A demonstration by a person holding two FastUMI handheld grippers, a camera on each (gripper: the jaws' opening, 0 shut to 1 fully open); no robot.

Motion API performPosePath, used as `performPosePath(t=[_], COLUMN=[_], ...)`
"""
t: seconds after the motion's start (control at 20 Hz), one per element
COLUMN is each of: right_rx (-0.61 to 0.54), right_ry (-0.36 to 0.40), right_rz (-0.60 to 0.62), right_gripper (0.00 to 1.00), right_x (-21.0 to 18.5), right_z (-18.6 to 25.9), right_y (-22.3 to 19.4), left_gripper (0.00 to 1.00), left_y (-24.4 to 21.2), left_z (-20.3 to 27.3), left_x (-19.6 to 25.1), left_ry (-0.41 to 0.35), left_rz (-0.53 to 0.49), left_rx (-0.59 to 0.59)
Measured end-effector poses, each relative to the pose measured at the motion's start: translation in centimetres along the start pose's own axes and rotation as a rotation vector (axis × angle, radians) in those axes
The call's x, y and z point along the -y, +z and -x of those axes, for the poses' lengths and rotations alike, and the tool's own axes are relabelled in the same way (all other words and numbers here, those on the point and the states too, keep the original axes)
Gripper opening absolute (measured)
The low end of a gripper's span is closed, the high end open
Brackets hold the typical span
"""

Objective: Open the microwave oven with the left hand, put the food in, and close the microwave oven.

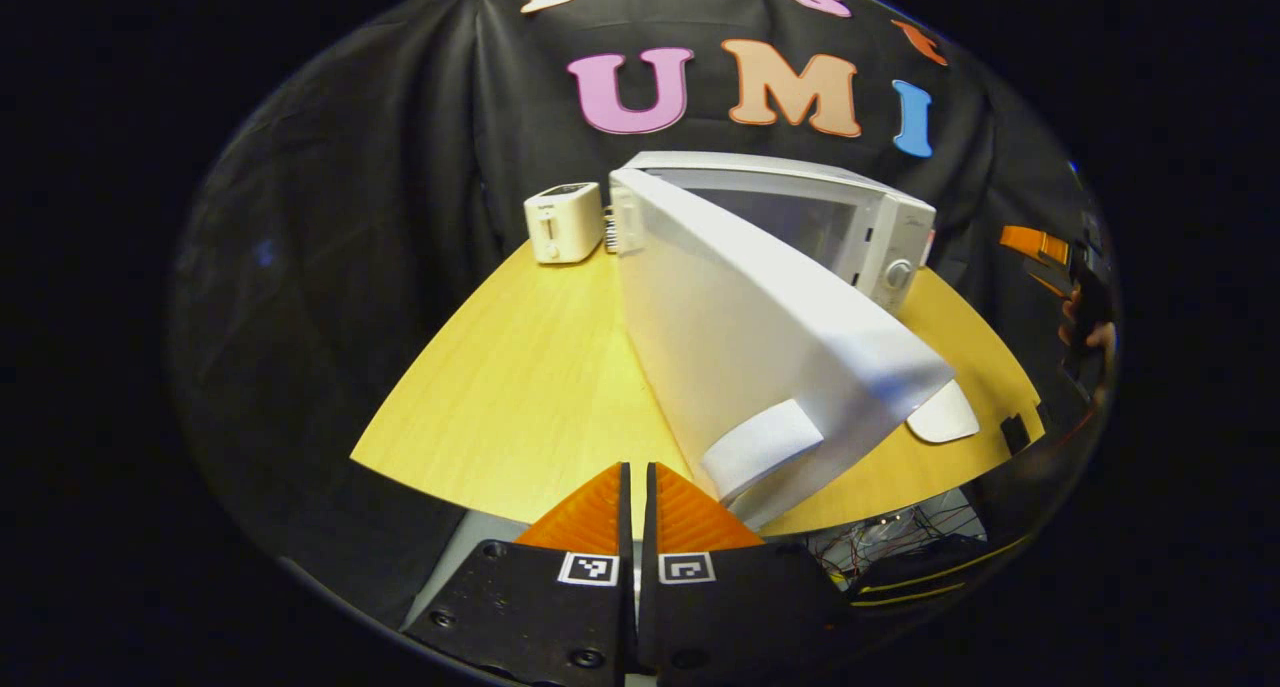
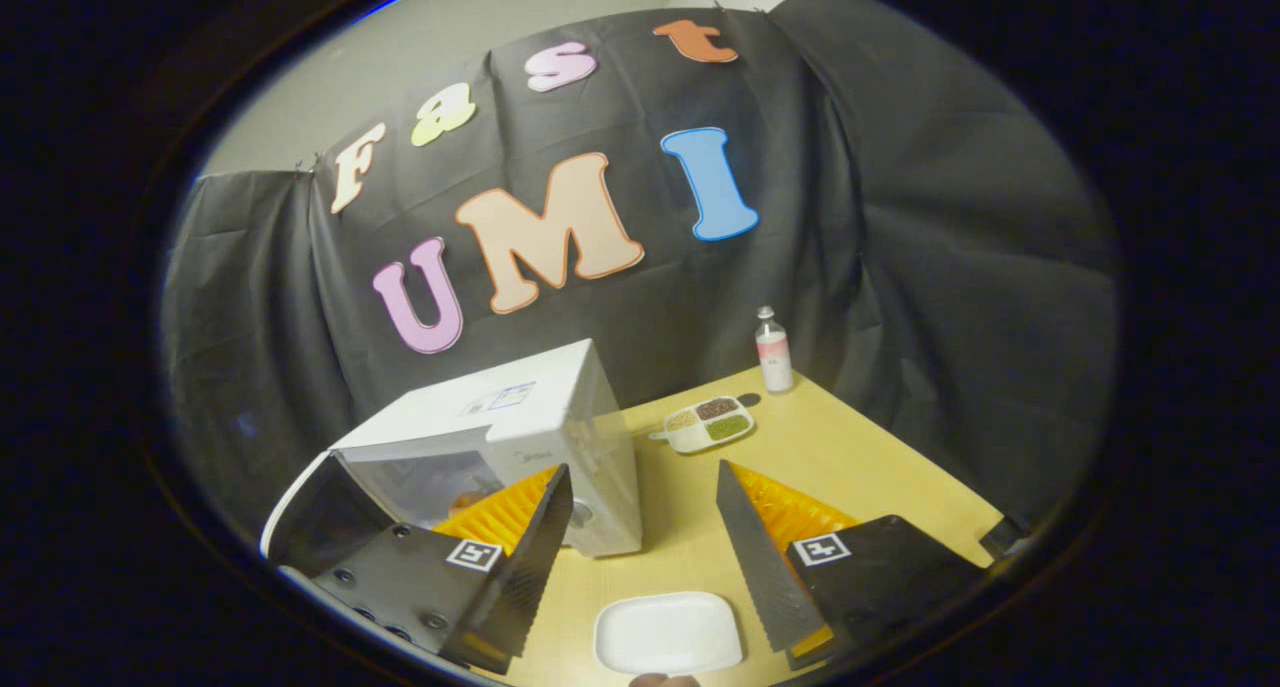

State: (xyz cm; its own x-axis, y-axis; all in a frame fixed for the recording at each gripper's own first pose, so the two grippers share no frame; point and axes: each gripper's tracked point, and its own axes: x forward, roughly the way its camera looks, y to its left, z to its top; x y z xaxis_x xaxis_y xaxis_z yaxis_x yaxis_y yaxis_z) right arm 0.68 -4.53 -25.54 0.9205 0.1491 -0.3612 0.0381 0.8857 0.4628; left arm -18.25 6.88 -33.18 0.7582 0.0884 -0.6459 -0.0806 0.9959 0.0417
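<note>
in the left gripper view the left gripper sits nearest, its fingers pressed together with nothing between them, just short of the near edge of the wooden table. just beyond its tips, the microwave door stands swung wide open toward the camera, its handle close to the fingertips but apart from them. a white plate lies on the table beside the door's outer edge. behind the door is the microwave itself, and a white toaster stands just left of it. in the right gripper view the right gripper is spread wide, holding nothing, with the white plate lying on the table between its fingers. beyond the left finger is the microwave, cavity open. farther off, right of the microwave, rests the divided food tray, and behind that a small bottle stands upright.
</note>
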Motion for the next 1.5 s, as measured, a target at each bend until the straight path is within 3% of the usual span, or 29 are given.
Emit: performPosePath(t=[0.1, 0.15, 0.35, 0.45, 0.5, 0.75, 1.1, 1.2, 1.5], right_rx=[0.001, 0.003, 0.016, 0.020, 0.023, 0.063, 0.150, 0.173, 0.221], right_ry=[0.010, 0.010, 0.003, 0.006, 0.007, 0.022, 0.055, 0.060, 0.042], right_rz=[-0.009, -0.012, -0.026, -0.012, -0.005, 0.062, 0.235, 0.271, 0.301], right_gripper=[0.84, 0.89, 0.89, 0.89, 0.84, 0.84, 0.84, 0.89, 0.84], right_x=[0.5, 1.0, 2.6, 3.1, 3.3, 3.5, 1.5, 0.9, 0.4], right_z=[0.1, 0.2, 0.8, 1.2, 1.5, 2.8, 4.9, 5.5, 7.6], right_y=[0.4, 0.6, 1.5, 1.8, 2.0, 3.3, 6.5, 7.4, 9.4], left_gripper=[0.01, 0.00, 0.00, 0.01, 0.01, 0.00, 0.00, 0.01, 0.00], left_y=[1.2, 1.6, 3.8, 4.9, 5.5, 7.9, 11.3, 12.1, 14.5], left_z=[-0.6, -1.1, -3.1, -4.0, -4.4, -6.7, -10.5, -11.6, -14.7], left_x=[2.0, 2.9, 5.9, 7.2, 7.9, 11.0, 15.2, 16.3, 18.4], left_ry=[-0.033, -0.052, -0.102, -0.123, -0.131, -0.177, -0.248, -0.263, -0.301], left_rz=[-0.039, -0.051, -0.081, -0.095, -0.104, -0.171, -0.180, -0.172, -0.145], left_rx=[0.007, 0.008, 0.023, 0.033, 0.039, 0.067, 0.089, 0.086, 0.086])
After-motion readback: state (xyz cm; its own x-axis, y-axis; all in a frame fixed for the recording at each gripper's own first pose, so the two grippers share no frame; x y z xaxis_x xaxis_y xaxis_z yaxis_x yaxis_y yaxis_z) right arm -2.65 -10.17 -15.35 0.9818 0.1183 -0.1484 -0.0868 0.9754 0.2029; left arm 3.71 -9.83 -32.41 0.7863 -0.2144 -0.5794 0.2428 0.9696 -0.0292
